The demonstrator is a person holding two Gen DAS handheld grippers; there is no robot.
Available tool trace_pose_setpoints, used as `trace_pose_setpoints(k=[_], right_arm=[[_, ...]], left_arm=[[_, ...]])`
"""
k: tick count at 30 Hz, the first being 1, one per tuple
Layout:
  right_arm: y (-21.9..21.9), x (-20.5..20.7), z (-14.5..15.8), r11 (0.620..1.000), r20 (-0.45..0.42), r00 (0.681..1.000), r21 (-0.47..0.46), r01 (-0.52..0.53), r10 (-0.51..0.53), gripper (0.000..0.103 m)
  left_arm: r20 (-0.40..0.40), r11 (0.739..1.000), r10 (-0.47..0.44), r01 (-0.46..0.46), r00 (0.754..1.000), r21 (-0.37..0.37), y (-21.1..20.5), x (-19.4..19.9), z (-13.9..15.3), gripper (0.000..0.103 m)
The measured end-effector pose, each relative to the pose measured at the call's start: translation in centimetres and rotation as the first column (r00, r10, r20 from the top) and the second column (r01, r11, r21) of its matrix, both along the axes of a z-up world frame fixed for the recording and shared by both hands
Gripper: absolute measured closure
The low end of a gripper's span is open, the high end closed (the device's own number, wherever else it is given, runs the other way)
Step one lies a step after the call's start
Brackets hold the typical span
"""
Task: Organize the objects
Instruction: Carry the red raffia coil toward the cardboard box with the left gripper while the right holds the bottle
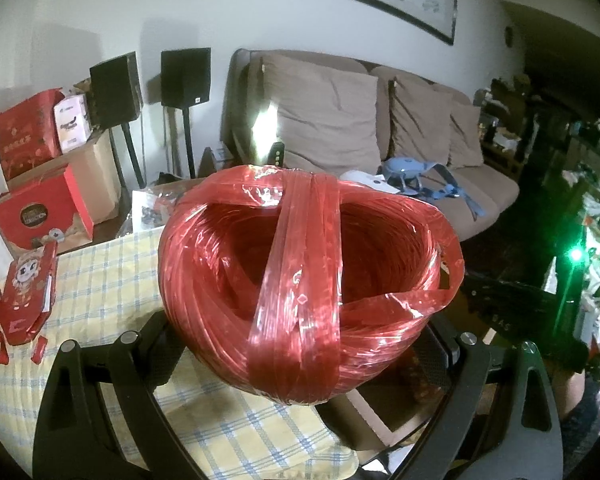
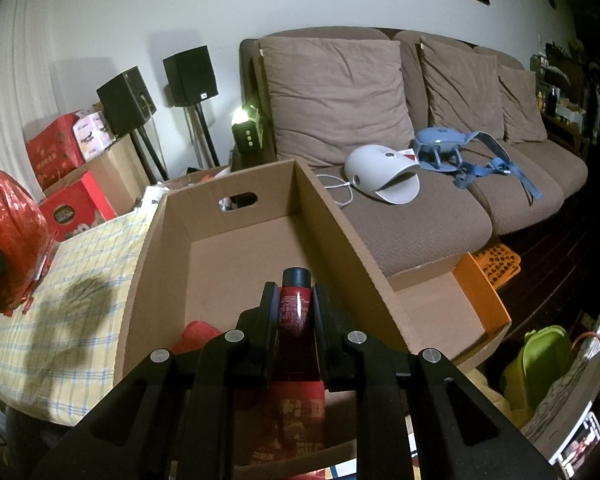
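- Right gripper (image 2: 296, 312) is clamped narrowly on a red bottle (image 2: 295, 304), poised over the box (image 2: 340, 220), likely for packing.
- Left gripper (image 1: 300, 344) holds a red twine coil (image 1: 304, 280) wide, raised above the checked cloth (image 1: 100, 280).
- Sofa (image 2: 420, 216) beyond.

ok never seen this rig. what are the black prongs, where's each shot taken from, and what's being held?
No robot arm here: a person carries a hand-held two-finger gripper in each hand, each with a fisheye camera looking along its fingers. The black prongs are those fingers. The left-hand view shows the left gripper holding a big red coil of plastic twine above a yellow checked cloth. The right-hand view shows the right gripper shut on a red bottle with a black cap, over an open cardboard box. A brown sofa stands behind.
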State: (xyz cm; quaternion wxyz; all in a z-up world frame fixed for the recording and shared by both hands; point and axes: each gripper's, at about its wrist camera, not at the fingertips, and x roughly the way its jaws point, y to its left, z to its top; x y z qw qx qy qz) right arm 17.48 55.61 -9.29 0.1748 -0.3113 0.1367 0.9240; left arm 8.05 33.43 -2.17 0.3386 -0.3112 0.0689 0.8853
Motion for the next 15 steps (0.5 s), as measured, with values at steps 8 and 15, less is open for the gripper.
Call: trace_pose_setpoints(k=[8,15], right_arm=[[0.1,0.4,-0.1,1.0,-0.004,1.0,-0.003,-0.004,0.004,0.087],[-0.5,0.1,-0.3,1.0,0.002,1.0,0.003,-0.024,0.024,0.087]], left_arm=[[0.025,1.0,-0.021,0.021,0.999,0.004,0.6,0.2,0.0,0.007],[0.045,0.998,-0.062,0.062,0.997,-0.008,1.4,0.5,-0.2,0.007]])
